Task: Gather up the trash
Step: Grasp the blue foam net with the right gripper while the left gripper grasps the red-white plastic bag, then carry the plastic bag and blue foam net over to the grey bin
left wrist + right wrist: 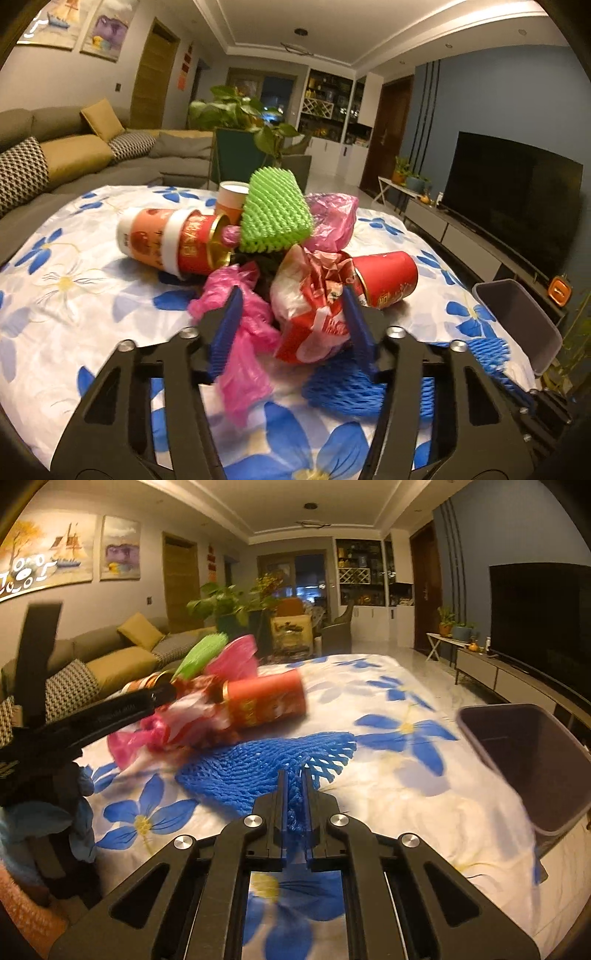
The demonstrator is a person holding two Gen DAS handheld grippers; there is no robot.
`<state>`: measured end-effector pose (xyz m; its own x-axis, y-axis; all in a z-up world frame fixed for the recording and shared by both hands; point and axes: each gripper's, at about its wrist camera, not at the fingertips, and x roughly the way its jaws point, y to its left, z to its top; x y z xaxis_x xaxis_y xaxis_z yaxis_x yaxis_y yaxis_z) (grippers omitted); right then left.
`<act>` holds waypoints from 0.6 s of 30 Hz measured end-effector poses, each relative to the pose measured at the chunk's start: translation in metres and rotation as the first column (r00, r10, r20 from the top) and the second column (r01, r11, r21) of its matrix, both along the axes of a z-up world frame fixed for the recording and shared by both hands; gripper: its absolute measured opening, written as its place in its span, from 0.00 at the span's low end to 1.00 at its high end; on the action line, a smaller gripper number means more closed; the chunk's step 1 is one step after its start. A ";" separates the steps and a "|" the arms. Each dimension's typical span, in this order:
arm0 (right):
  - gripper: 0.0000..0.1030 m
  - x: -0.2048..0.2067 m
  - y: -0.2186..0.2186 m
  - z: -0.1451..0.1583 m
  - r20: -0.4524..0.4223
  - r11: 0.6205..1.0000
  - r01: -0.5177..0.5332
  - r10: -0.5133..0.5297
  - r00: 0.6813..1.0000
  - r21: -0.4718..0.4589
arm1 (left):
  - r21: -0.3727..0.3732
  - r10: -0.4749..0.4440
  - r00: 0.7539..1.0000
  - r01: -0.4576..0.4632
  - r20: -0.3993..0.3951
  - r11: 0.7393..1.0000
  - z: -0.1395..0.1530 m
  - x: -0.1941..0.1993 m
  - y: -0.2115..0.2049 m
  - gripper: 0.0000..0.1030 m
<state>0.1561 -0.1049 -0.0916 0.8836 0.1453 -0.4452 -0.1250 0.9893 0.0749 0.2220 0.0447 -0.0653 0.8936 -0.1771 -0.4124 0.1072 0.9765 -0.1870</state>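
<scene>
A trash pile lies on the flowered tablecloth (66, 302): a green foam net (275, 210), paper cups (147, 236), a red can (388, 284), pink plastic bags (332, 218) and a red-and-white wrapper (314, 317). My left gripper (292, 299) is open, its blue fingers (231, 325) on either side of the wrapper and a pink bag (240, 354). My right gripper (294, 775) is shut on a blue foam net (258, 764), which lies spread on the cloth near the pile. The same net (343, 391) shows under the left gripper.
A grey bin (524, 760) stands at the table's right edge, open side toward me, also visible as the bin (517, 317). A sofa (74, 155) runs along the left, and a TV (509, 192) with its low cabinet stands on the right. Plants stand behind the table.
</scene>
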 end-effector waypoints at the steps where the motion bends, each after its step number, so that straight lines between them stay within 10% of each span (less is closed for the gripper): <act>1: 0.07 0.000 -0.002 0.001 0.004 1.000 0.004 -0.004 1.000 0.002 | 0.002 -0.007 1.000 0.007 -0.011 1.000 -0.001 0.003 -0.002 0.37; 4: 0.07 -0.003 -0.011 0.005 0.014 1.000 0.017 -0.017 1.000 0.009 | 0.002 -0.028 0.999 0.029 -0.038 1.000 -0.004 0.008 -0.004 0.16; 18: 0.07 -0.021 -0.037 0.024 0.073 0.997 0.063 -0.065 0.995 0.036 | -0.014 -0.030 0.999 0.030 0.021 0.999 0.012 -0.039 0.000 0.06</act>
